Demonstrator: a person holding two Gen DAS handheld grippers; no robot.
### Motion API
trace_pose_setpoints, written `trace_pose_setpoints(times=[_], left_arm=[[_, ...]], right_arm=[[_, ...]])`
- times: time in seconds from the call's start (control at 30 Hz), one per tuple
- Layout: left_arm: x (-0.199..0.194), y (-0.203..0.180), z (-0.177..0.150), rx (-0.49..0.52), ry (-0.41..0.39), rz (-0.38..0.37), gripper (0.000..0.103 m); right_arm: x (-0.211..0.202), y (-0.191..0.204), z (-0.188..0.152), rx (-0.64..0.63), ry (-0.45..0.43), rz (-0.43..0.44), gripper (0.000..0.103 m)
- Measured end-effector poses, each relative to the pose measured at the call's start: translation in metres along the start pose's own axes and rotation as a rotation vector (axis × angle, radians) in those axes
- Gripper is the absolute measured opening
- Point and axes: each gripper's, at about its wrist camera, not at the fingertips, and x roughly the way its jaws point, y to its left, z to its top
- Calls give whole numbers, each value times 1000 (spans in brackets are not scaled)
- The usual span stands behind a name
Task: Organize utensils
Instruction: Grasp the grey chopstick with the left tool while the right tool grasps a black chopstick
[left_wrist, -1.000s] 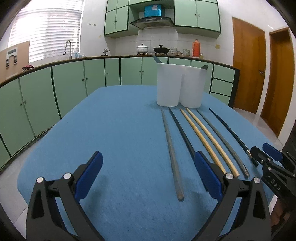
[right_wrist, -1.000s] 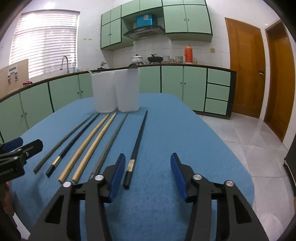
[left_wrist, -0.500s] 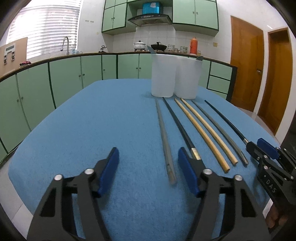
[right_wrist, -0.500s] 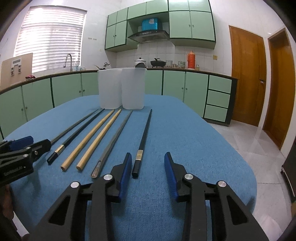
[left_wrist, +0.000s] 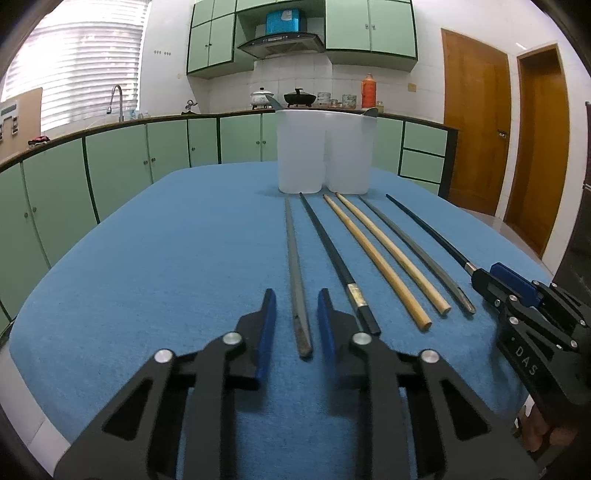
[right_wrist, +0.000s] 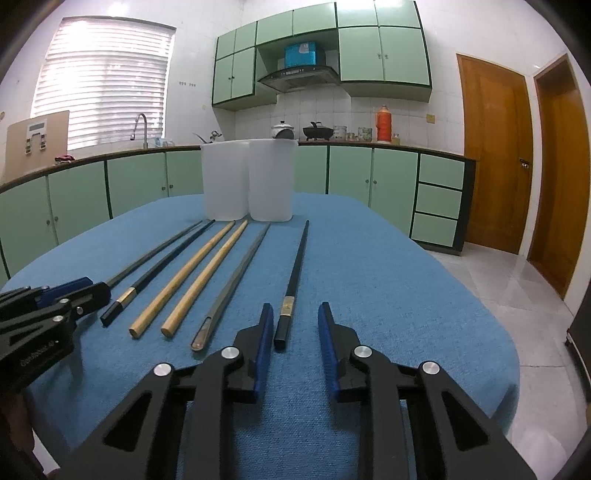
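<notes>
Left gripper (left_wrist: 296, 308) closing, grey chopstick (left_wrist: 295, 273) between unpressed pads.
Right gripper (right_wrist: 293, 320) likewise narrowing around my black chopstick (right_wrist: 293, 280) on the worktop (left_wrist: 166, 258).

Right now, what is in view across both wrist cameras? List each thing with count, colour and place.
Grey metal chopsticks: two, grey, far left and fifth in the row on the cloth.
Black chopsticks with metal bands: two, black, second and far right.
Light wooden chopsticks: two, tan, side by side mid-row.
Translucent plastic holders: two, white, touching, at the far ends of the chopsticks; utensil tips poke above the rims.
Blue cloth table: one, under everything.
Green kitchen cabinets: behind.
Wooden doors: two, brown, right.
Left gripper: black with blue pads, jaws just closing around the far-left grey chopstick, gaps visible.
Right gripper: same, jaws just closing around the far-right black one.
</notes>
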Motion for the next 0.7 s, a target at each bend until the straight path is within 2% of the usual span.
trace_pose_setpoints(times=[0.17,0.3,0.7], left_arm=[[-1,-2,-3,4,-12,12,10],[-3,-4,-5,11,-21,25,7],[-13,2,4,23,-34,49,7]], right_arm=[[0,0,-2,1,-14,-3,19],[-2,1,-4,-1,-20,6,8],[-16,-1,7,-29,-42,-3,7]])
